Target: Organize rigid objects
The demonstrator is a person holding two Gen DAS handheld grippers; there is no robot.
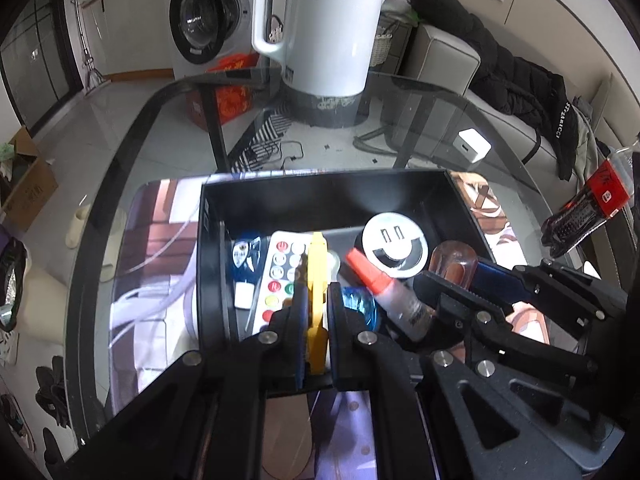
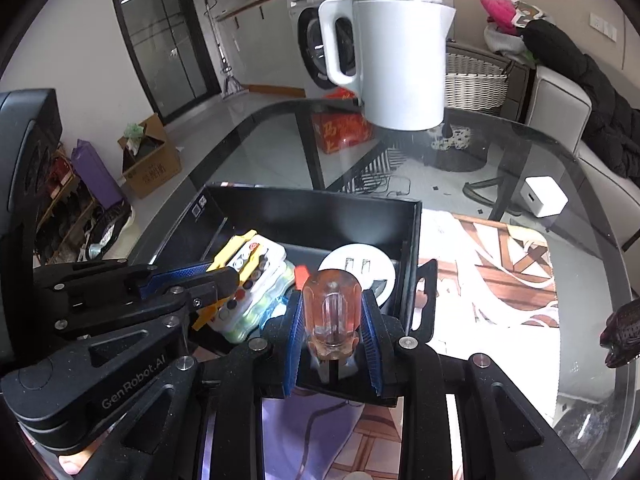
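Left wrist view shows a big glass table [image 1: 472,128] with a picture mat [image 1: 160,264] lying on it. A white kettle [image 1: 320,28] stands at the far side of the table, and a washer [image 1: 204,20] sits on the floor behind it. A black box [image 1: 336,196] rests on the mat, near the middle. A dark bottle [image 1: 588,208] with a red label lies on the table to the right, and a small white cube [image 1: 471,147] sits well apart from the box. Inside the box lie a white remote [image 1: 280,276] with colored buttons, a round white plug [image 1: 394,246] with two slots, a tube [image 1: 384,292] with a red tip, and a blue pack [image 1: 244,256] against the left wall. The left gripper [image 1: 318,312] is clenched on a yellow tool [image 1: 317,280], which stands on edge over the remote, inside the box. The right gripper [image 1: 492,284] reaches in from the right. In the right wrist view, the right gripper [image 2: 332,320] has its blue pads [image 2: 294,336] squeezed on the clear orange handle of a screwdriver [image 2: 332,304]. The handle points up and sits at the near edge of the box [image 2: 412,240], just in front of the plug [image 2: 358,262]. The left gripper [image 2: 224,280] comes in from the left there, holding the yellow tool [image 2: 232,252] over the remote [image 2: 252,272].
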